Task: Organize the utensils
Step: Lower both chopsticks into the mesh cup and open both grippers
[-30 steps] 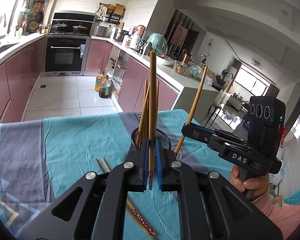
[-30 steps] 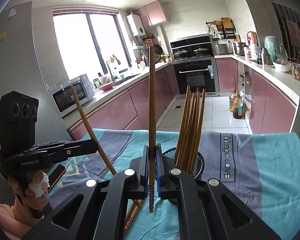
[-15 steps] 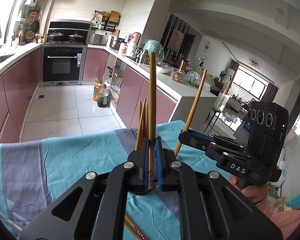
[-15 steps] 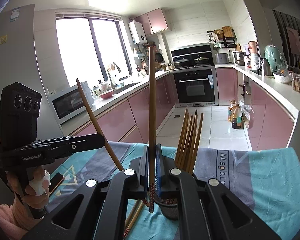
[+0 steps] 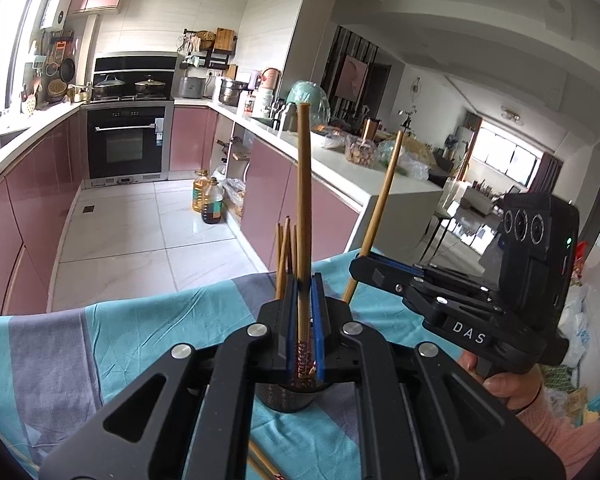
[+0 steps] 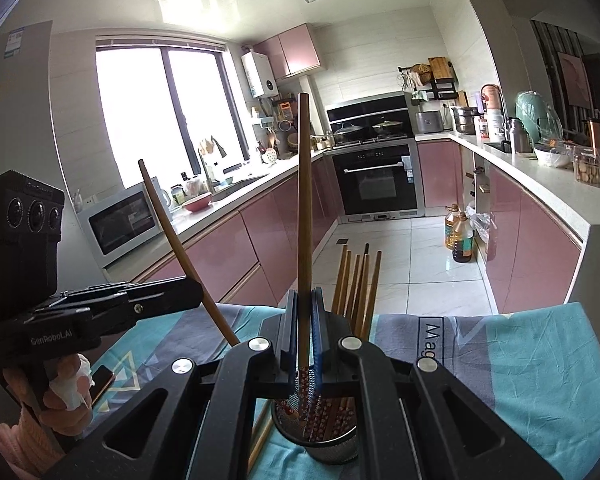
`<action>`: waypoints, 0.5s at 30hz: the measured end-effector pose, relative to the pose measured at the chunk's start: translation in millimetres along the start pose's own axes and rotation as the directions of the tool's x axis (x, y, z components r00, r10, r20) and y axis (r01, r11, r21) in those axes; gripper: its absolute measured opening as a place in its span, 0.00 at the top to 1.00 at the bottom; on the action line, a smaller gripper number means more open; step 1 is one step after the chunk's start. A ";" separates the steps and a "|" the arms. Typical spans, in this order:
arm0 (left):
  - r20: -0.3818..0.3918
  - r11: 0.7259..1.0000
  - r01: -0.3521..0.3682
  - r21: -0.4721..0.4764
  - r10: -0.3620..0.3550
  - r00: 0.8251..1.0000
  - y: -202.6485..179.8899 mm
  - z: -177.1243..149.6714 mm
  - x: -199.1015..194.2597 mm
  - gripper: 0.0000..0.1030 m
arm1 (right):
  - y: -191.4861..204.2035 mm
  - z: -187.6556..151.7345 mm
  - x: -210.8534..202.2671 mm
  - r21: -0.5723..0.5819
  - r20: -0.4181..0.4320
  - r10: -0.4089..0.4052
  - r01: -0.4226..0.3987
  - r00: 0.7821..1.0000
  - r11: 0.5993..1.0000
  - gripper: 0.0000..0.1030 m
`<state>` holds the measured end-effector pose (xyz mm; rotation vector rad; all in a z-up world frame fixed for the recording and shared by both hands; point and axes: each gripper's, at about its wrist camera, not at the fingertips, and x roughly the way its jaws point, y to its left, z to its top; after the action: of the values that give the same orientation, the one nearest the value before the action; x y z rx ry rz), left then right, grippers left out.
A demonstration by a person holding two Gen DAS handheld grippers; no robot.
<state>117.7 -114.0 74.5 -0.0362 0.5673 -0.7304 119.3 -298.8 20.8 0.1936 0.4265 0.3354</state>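
Observation:
My left gripper (image 5: 305, 294) is shut on one brown chopstick (image 5: 303, 200), held upright with its patterned end down. Just below it stands the black mesh holder (image 5: 286, 398), and several chopsticks (image 5: 285, 252) rise from it behind the jaws. In the right wrist view my right gripper (image 6: 305, 304) is shut on another upright chopstick (image 6: 304, 200), its patterned end hanging over the holder (image 6: 324, 450), which is filled with chopsticks (image 6: 360, 284). Each view shows the other gripper to its side, holding its slanted chopstick (image 5: 380, 208) (image 6: 172, 232).
The teal and grey tablecloth (image 6: 520, 360) covers the table. Loose chopsticks (image 6: 260, 436) lie on it beside the holder, also at the bottom of the left wrist view. A phone (image 6: 100, 380) lies near the hand on the left. Pink kitchen cabinets and tiled floor lie beyond the table edge.
Both grippers have risen a little with their chopsticks still gripped. The holder now sits lower in both views, under the hanging chopstick ends.

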 end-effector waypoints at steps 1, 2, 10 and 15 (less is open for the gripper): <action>-0.010 1.000 -0.004 0.002 0.004 1.000 -1.2 -1.7 3.4 0.93 | -1.2 -1.3 4.0 0.002 -0.006 -0.009 0.009 1.000 1.000 0.95; -0.021 1.000 -0.008 0.005 0.008 1.000 -2.8 -2.9 6.5 0.93 | -2.4 -2.8 7.9 0.006 -0.013 -0.016 0.016 1.000 1.000 0.95; -0.101 0.999 -0.026 0.042 0.030 0.994 -8.8 -13.4 32.0 0.93 | -9.1 -20.4 32.0 0.024 -0.090 -0.030 0.032 0.996 0.999 0.95; -0.147 0.998 -0.024 0.063 0.033 0.989 -9.9 -22.2 43.8 0.93 | -5.9 -31.0 37.9 0.016 -0.129 -0.028 0.030 0.991 0.999 0.95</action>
<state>126.8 -145.9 36.9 0.0836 0.6851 -0.7261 139.9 -287.1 -22.5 0.1833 0.5591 0.3163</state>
